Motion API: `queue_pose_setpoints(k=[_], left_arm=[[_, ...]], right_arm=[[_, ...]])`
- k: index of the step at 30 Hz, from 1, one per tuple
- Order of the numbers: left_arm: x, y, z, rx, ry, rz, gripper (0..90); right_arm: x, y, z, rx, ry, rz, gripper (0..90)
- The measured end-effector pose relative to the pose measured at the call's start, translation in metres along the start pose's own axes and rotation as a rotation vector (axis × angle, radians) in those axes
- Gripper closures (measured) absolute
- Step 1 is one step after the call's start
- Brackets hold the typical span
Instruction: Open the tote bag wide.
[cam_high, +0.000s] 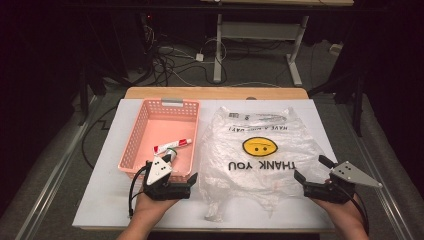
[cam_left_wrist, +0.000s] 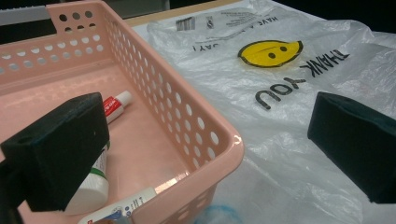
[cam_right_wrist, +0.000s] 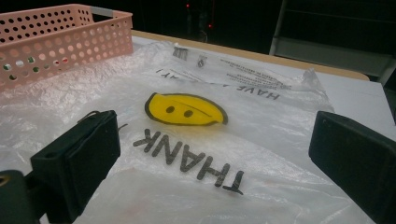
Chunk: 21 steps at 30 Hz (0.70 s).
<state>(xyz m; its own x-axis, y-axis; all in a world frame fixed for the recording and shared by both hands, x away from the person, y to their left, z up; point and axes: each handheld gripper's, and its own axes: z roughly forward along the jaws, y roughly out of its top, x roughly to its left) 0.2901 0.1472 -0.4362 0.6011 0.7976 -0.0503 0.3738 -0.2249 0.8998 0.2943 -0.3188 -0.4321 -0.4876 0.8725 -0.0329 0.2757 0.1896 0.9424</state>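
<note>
From the high view, a plastic bag (cam_high: 260, 152) is seen spread flat on the white table (cam_high: 100, 200), with a pink basket (cam_high: 145, 125) just beside it at nine o'clock. The left gripper (cam_high: 185, 186) is held at the bag's seven o'clock corner, jaws spread wide, nothing caught between them. The right gripper (cam_high: 311, 170) is held at the bag's four o'clock edge, jaws likewise spread and empty. "THANK YOU" is read upside down under a yellow smiley face (cam_high: 259, 147); "HAVE A NICE DAY" is partly made out near the bag's top. A tube (cam_high: 172, 145) is spotted lying in the basket; its lettering is too small to be read. The basket's near corner is covered by the left gripper.

In the left gripper view, the basket's corner (cam_left_wrist: 224, 140) is framed between the spread jaws, with the bag (cam_left_wrist: 289, 154) lying toward three o'clock. A red-and-white tube (cam_left_wrist: 114, 105) is half hidden behind the left jaw, a white bottle (cam_left_wrist: 91, 189) is tucked beneath it, and another tube (cam_left_wrist: 121, 210) is cut off at the bottom edge. A barcode is glimpsed at twelve o'clock.

In the right gripper view, the bag (cam_right_wrist: 224, 121) is stretched out ahead between the open jaws, "THANK" read clearly, the smiley (cam_right_wrist: 184, 109) above it. The basket (cam_right_wrist: 60, 37) is cut off at ten o'clock.
</note>
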Motion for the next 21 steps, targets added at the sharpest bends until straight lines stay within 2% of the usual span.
queue_pose_setpoints(k=[21], left_arm=[[0.0, 0.0014, -0.0022, 0.008, 0.002, 0.008, 0.0]], right_arm=[[-0.0017, 0.0014, 0.0003, 0.016, 0.006, 0.001, 2.3]])
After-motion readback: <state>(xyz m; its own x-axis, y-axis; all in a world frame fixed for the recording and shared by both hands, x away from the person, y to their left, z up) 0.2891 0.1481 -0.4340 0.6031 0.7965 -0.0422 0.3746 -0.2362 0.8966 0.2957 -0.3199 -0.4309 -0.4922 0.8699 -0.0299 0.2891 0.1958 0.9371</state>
